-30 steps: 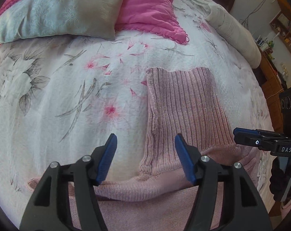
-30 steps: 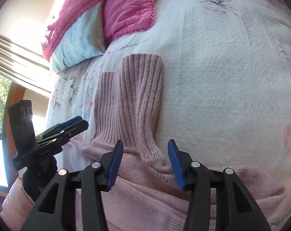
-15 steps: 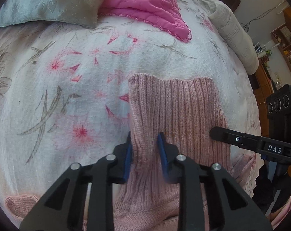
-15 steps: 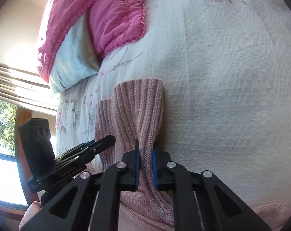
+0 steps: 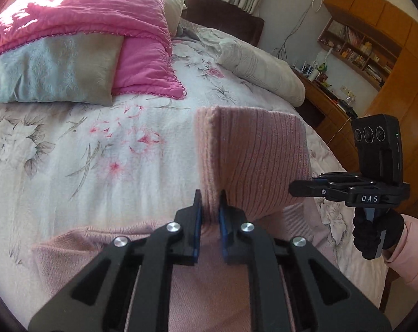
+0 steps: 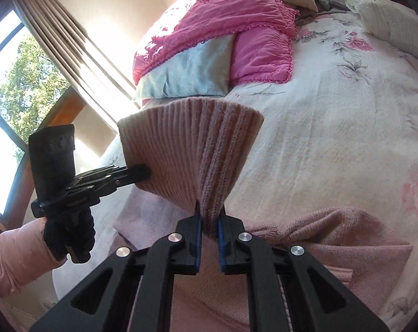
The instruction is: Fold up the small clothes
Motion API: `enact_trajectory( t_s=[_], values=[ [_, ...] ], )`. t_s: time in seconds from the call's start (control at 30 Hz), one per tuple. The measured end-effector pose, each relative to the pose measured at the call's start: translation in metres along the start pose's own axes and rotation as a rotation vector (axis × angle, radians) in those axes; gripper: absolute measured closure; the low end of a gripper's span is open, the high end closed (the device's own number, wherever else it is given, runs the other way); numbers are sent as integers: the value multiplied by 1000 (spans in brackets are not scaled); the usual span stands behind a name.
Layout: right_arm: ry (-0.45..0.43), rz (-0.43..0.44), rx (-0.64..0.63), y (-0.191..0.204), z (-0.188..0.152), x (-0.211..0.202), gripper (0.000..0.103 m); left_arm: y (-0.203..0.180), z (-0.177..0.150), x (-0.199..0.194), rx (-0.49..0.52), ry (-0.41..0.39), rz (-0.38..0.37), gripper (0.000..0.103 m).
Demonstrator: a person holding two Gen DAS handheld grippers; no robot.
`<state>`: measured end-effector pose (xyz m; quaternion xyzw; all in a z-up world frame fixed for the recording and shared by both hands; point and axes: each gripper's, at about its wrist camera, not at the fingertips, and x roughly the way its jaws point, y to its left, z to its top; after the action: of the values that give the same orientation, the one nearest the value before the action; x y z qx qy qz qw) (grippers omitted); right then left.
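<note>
Both tools: left tool (image 5: 210,203), right tool (image 6: 209,215) pinching sweater (image 5: 253,155), lifted off bed (image 5: 70,152).

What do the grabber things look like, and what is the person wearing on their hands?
Each grabber is black plastic, with two angled arms, round silver rivets and thin blue pads inside its fingertips. The left gripper and right gripper match. The right one carries white "DAS" lettering and a black camera box. Black knit gloves and puffy pale pink sleeves cover the hands and arms.

Pale pink ribbed knit sweater (image 5: 253,152); white bedspread (image 5: 70,149) with pink and grey floral print; hot-pink quilt (image 5: 98,8); black claws, blue pads (image 5: 198,215).
</note>
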<state>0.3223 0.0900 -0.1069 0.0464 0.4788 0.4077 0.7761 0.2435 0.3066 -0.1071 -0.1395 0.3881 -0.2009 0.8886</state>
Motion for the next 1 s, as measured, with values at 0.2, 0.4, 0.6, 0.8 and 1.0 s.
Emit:
enact_trajectory(
  t_s=[0.2, 0.4, 0.6, 0.8, 1.0],
  values=[
    [101, -66, -90, 18, -64, 3, 89, -10, -74, -12, 58, 79, 14, 91],
    [195, -53, -16, 11, -120, 4, 75, 8, -142, -10, -5, 230, 21, 88],
    [152, 74, 203, 0, -129, -16, 57, 30, -138, -37, -206, 189, -10, 76],
    [155, 80, 345, 4, -111, 7, 42, 22, -114, -2, -288, 264, 3, 48],
    [232, 47, 412, 0, -121, 33, 89, 17, -120, 27, -383, 367, 25, 74]
  ],
)
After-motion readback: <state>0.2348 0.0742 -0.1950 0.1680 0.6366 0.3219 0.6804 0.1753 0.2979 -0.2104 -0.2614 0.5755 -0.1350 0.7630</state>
